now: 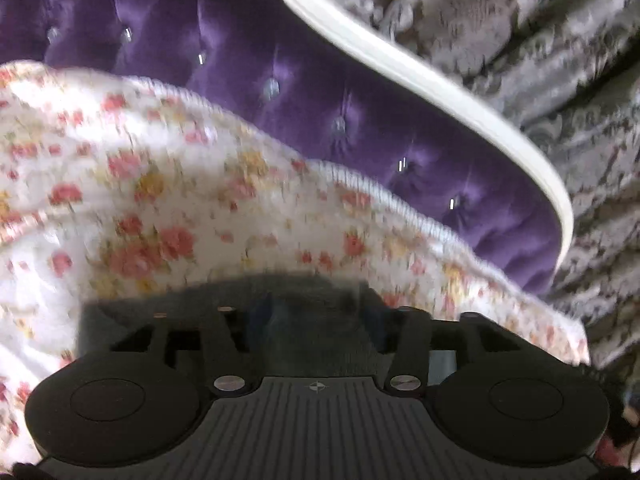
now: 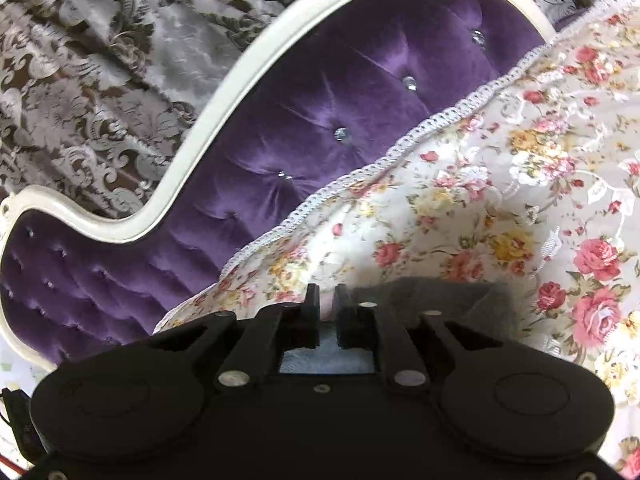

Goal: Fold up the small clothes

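A dark grey garment (image 1: 308, 320) drapes over my left gripper (image 1: 312, 312) and hides its fingers; the view is blurred. In the right wrist view the same grey garment (image 2: 452, 300) lies just past my right gripper (image 2: 327, 300), whose two black fingers (image 2: 311, 308) stand nearly together with a thin bit of cloth pinched between them. Both grippers hold the garment above a floral bedspread (image 2: 500, 200), which also shows in the left wrist view (image 1: 160, 200).
A purple tufted headboard (image 2: 320, 120) with a cream frame (image 2: 192, 152) stands behind the bed; it also shows in the left wrist view (image 1: 280, 80). Grey patterned curtains (image 2: 100, 80) hang beyond it. The bedspread has a white crochet edge (image 2: 400, 152).
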Motion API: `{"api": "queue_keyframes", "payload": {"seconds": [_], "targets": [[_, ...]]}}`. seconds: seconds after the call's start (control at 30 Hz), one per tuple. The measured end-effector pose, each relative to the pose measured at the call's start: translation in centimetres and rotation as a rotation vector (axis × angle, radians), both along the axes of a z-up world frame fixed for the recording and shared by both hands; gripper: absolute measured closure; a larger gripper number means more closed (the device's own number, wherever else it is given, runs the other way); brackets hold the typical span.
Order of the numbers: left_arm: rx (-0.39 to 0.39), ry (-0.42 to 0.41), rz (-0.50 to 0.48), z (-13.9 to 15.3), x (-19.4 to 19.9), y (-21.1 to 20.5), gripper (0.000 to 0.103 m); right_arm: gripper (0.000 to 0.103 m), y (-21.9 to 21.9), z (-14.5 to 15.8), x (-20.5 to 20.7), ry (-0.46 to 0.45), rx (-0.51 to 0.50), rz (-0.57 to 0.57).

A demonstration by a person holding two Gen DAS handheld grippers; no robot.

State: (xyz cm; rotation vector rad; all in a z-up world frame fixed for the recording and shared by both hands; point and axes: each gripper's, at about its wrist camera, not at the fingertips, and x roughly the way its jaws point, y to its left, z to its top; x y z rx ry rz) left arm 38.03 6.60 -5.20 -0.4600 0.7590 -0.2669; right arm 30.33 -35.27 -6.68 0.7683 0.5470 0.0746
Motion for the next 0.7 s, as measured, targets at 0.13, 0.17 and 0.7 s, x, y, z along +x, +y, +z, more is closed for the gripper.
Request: {"api": "queue_keyframes", "payload": {"seconds": [0.13,0.17,0.7], "targets": [[0.091,-0.086,-0.009,2.5,-1.3,0.1,0.039,0.047,-0.1,0.9,-1.0,-0.020,-0.055,-0.008],[0.123,-0.107,-0.024,3.1,-1.9,-0.1,0.038,0.047,0.2,1.4,-1.4,-0.031,-0.079,0.003],[0.570,-0.120,-0.247,-2.0,-8.8,-3.9,0.026,0.041,12.7,1.3,-4.4,0.029,-0.682,0.362]]}}
